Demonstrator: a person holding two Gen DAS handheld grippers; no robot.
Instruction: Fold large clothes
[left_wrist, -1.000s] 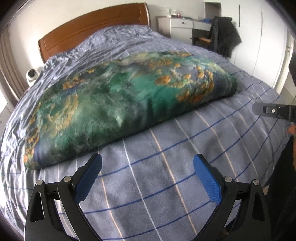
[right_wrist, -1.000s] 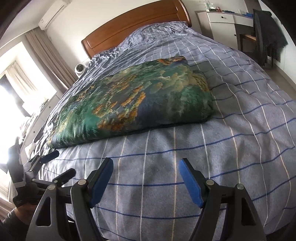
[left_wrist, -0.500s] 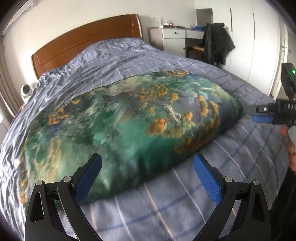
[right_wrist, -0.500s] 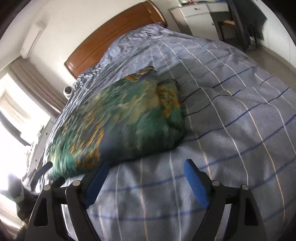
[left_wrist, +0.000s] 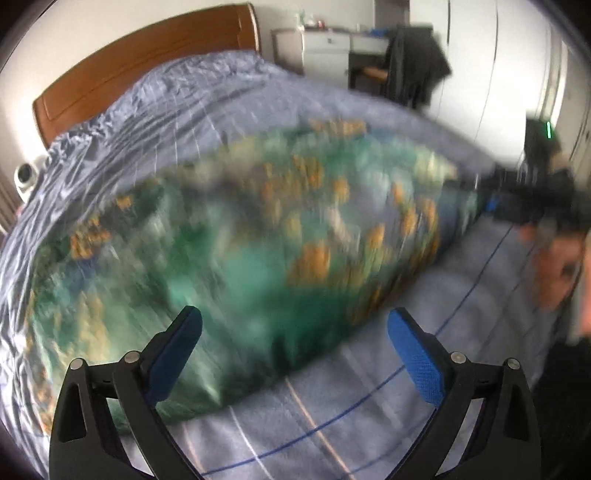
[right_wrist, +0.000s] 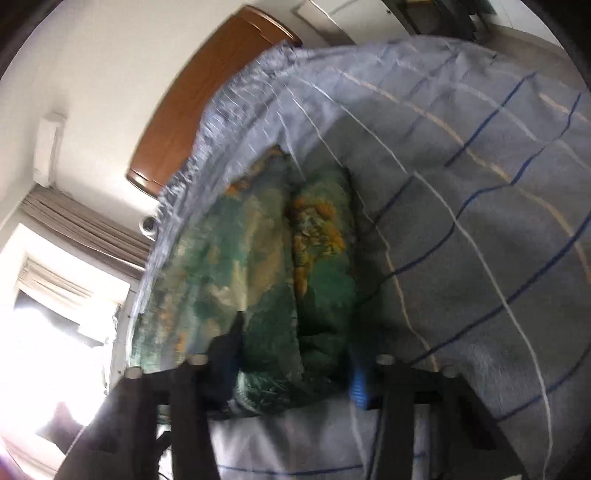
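Note:
A folded green garment with orange patches (left_wrist: 258, 258) lies on a blue striped bed cover (left_wrist: 369, 417). My left gripper (left_wrist: 295, 347) is open and empty, its fingers reaching over the garment's near edge. The view is blurred. In the right wrist view the garment's end (right_wrist: 314, 295) fills the space between my right gripper's (right_wrist: 291, 369) open fingers, which straddle its corner; I cannot tell whether they touch it. The right gripper also shows at the garment's right end in the left wrist view (left_wrist: 517, 199).
A wooden headboard (left_wrist: 140, 62) stands behind the bed. A white dresser (left_wrist: 325, 48) and a chair with a dark garment (left_wrist: 417, 66) are at the back right. A small white camera (left_wrist: 26, 177) sits at the bed's left. A bright window (right_wrist: 55, 314) is at the left.
Both grippers have moved forward to the garment. The right gripper has tilted and now straddles the garment's right end; the left now reaches over the near edge.

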